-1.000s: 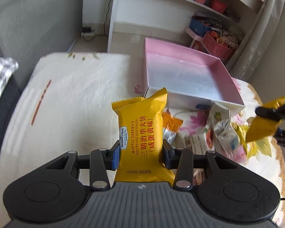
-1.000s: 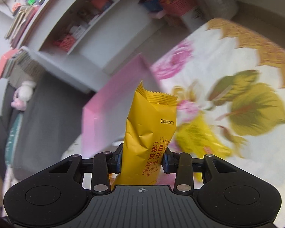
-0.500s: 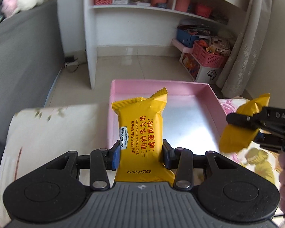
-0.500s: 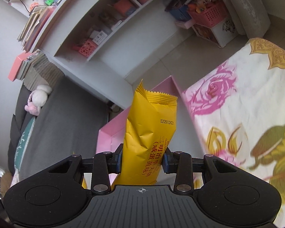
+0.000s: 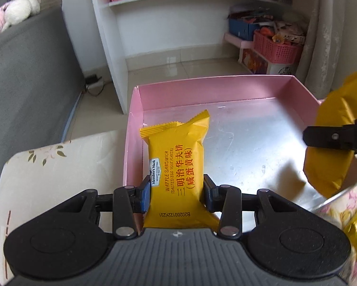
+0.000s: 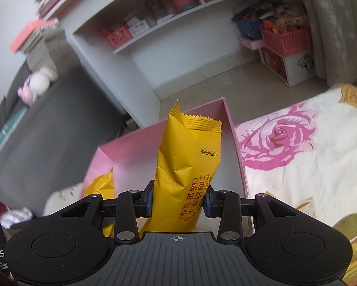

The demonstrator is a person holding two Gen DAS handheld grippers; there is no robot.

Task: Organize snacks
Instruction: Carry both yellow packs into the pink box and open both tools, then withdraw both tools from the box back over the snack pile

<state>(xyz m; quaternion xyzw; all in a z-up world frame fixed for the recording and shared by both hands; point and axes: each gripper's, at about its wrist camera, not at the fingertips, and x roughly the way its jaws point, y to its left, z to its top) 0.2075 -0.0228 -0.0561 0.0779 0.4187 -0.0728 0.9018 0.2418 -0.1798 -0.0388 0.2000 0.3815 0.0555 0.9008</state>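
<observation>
My left gripper (image 5: 177, 190) is shut on a yellow waffle sandwich packet (image 5: 177, 157) and holds it over the near left corner of the pink box (image 5: 214, 85), whose floor is silver. My right gripper (image 6: 178, 200) is shut on a second yellow waffle packet (image 6: 189, 166) above the box's near right part (image 6: 235, 143). In the left wrist view that second packet (image 5: 333, 128) and the right gripper's black finger (image 5: 330, 138) show at the right edge. The left packet also shows at lower left of the right wrist view (image 6: 99, 186).
The box lies on a table with a flowered cloth (image 6: 297, 155). More snack wrappers lie at the near right (image 5: 354, 221). Behind stand a white shelf unit (image 5: 168, 23), pink baskets (image 5: 278, 47), a curtain (image 5: 326, 31) and a grey sofa (image 5: 28, 83).
Both grippers have moved forward over the pink box with their packets. The box now fills more of both views. Both grips are unchanged.
</observation>
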